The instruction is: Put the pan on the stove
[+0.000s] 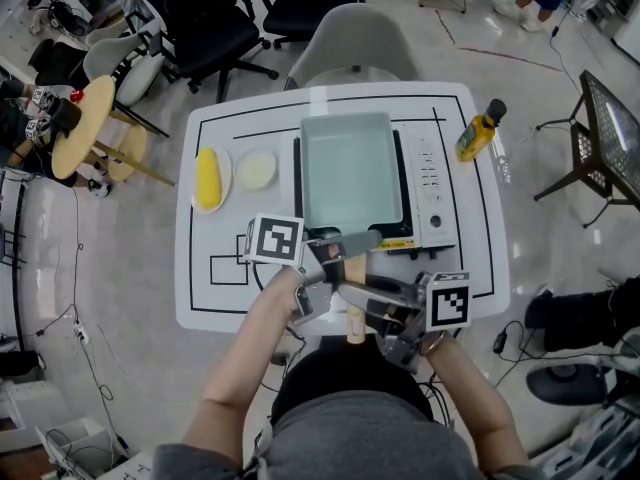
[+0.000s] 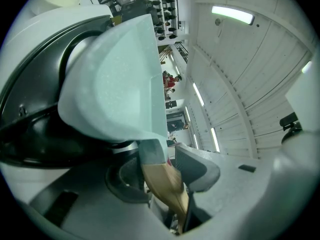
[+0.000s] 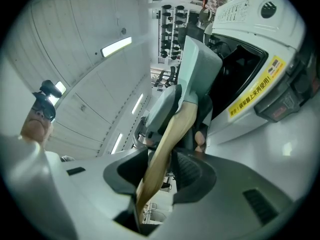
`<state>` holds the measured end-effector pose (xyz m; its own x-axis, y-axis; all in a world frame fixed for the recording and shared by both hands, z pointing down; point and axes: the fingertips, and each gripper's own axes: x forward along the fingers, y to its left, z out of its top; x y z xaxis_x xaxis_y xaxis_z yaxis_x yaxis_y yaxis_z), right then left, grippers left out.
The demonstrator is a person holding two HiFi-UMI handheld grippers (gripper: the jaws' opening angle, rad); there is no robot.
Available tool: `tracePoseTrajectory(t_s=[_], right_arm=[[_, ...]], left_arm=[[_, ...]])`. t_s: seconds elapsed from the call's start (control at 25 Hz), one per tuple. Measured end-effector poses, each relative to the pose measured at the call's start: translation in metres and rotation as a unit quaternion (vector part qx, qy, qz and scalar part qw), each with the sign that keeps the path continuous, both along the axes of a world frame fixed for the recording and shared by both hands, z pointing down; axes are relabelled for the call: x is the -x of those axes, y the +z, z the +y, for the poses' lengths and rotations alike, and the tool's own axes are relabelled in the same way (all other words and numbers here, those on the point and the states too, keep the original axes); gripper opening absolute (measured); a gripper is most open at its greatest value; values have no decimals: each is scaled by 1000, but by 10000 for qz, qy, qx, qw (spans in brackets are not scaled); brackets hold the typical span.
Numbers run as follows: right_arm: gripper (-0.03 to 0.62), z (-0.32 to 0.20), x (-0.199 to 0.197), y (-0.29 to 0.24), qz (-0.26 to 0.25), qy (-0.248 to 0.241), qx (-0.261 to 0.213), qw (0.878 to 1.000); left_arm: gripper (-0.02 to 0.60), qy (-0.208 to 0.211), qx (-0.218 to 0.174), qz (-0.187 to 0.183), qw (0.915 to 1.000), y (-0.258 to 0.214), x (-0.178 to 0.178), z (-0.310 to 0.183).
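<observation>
A pale green rectangular pan [image 1: 350, 173] lies over the burner of a white portable stove [image 1: 432, 196] in the middle of the white table [image 1: 480, 258]. Its wooden handle [image 1: 354, 320] sticks out toward me past the table's front edge. My left gripper [image 1: 322, 270] is shut on the handle close to the pan. My right gripper [image 1: 392, 320] is shut on it further back. In the left gripper view the pan [image 2: 115, 84] fills the upper left, and the handle [image 2: 165, 179] runs between the jaws. In the right gripper view the handle [image 3: 167, 149] passes between the pads up to the pan [image 3: 200, 66], beside the stove [image 3: 255, 54].
Left of the stove are a plate with a yellow item [image 1: 207, 178] and a small dish [image 1: 256, 169]. A yellow bottle [image 1: 478, 131] stands at the table's right back. A grey chair [image 1: 350, 40] is behind the table, with black office chairs [image 1: 205, 23] further off.
</observation>
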<state>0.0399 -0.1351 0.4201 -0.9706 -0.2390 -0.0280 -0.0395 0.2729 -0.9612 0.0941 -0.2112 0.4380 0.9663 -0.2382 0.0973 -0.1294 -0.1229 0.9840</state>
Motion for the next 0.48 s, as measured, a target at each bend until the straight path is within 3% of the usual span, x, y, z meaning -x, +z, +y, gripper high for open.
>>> tracePoseTrajectory(t_s=[0.48], right_arm=[[153, -9, 0, -8, -383, 130, 175, 9990]], left_arm=[[158, -67, 180, 144, 9997, -2, 1, -7]])
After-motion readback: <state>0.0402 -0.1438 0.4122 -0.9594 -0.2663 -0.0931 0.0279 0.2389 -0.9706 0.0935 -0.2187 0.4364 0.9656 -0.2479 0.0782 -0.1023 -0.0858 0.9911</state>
